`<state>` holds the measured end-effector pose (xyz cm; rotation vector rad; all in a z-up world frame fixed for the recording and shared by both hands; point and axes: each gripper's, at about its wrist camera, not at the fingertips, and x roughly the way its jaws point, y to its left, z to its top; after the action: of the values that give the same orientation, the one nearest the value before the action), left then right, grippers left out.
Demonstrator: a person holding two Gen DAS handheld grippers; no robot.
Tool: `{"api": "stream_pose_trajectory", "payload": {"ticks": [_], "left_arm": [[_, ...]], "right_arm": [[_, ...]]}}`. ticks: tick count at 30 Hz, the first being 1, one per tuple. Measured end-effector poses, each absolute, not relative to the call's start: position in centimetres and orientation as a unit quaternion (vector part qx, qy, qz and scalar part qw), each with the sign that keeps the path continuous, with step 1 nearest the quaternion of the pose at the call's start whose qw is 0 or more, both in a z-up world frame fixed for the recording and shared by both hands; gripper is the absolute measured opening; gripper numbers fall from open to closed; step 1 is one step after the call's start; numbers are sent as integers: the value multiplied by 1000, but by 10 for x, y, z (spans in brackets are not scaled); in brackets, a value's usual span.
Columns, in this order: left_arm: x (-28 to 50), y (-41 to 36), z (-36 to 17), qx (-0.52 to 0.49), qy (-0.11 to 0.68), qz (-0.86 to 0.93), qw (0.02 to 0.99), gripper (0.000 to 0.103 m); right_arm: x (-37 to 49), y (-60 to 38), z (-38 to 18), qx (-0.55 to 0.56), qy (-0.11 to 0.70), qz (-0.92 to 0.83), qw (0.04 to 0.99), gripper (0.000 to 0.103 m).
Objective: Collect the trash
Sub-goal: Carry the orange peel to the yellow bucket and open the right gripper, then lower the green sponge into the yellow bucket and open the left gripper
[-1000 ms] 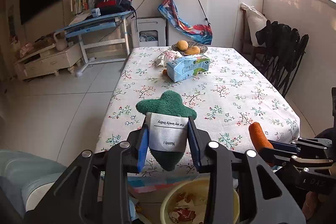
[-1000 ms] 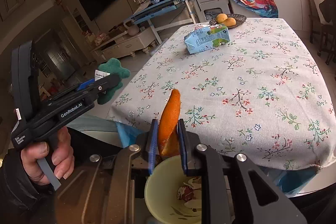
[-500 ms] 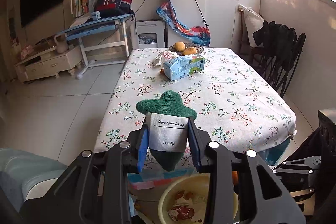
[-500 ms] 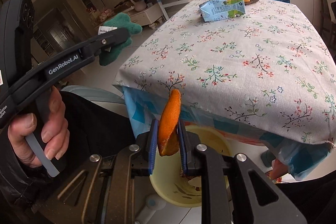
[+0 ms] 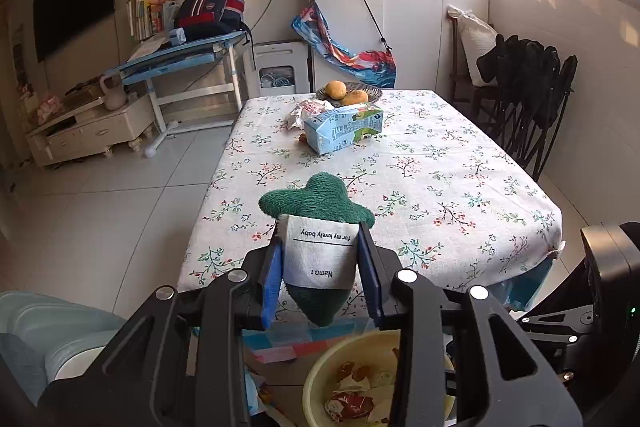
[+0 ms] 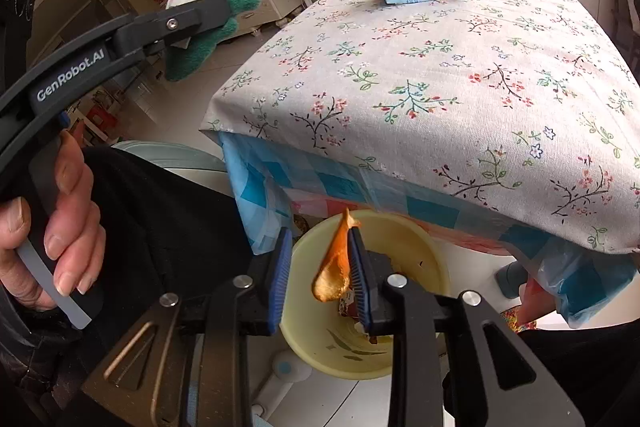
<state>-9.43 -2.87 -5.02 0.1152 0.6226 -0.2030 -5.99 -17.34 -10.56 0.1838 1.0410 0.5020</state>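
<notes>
My left gripper (image 5: 320, 279) is shut on a green plush cloth (image 5: 320, 203) with a white label, held above the near table edge; it also shows in the right wrist view (image 6: 208, 23). My right gripper (image 6: 320, 275) is open over the yellow bin (image 6: 424, 251). An orange peel (image 6: 334, 267) hangs against its right finger, loose from the left one. The bin (image 5: 320, 379) holds wrappers. A blue-green carton (image 5: 344, 129) and crumpled white paper (image 5: 304, 111) lie on the far part of the table.
The table with floral cloth (image 5: 440, 179) has a fruit plate (image 5: 348, 93) at its far end. Dark chairs (image 5: 532, 99) stand at the right. A light green seat (image 5: 48, 327) is at the lower left. A blue desk (image 5: 180, 67) stands on the floor at the left.
My right gripper dropped below the table edge to over the bin and opened; the peel now hangs loose against one finger. My left gripper stayed shut on the green cloth.
</notes>
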Motion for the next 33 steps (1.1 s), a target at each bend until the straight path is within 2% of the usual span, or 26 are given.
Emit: {"api": "stream_pose_trajectory", "payload": {"ticks": [14,19,33], "left_arm": [[-101,-37,-55,78,315,-121,938,33],[-107,-42,-64,89,330,-147,928,33],[-127,-58,-88,147,356,-189,903,33]], "right_arm": [[-58,-191,-94,119,463,205,854,45],[-58,-204,-90,134,450,181,864,53],[-60,-223,-84,165,424,141,879,59]]}}
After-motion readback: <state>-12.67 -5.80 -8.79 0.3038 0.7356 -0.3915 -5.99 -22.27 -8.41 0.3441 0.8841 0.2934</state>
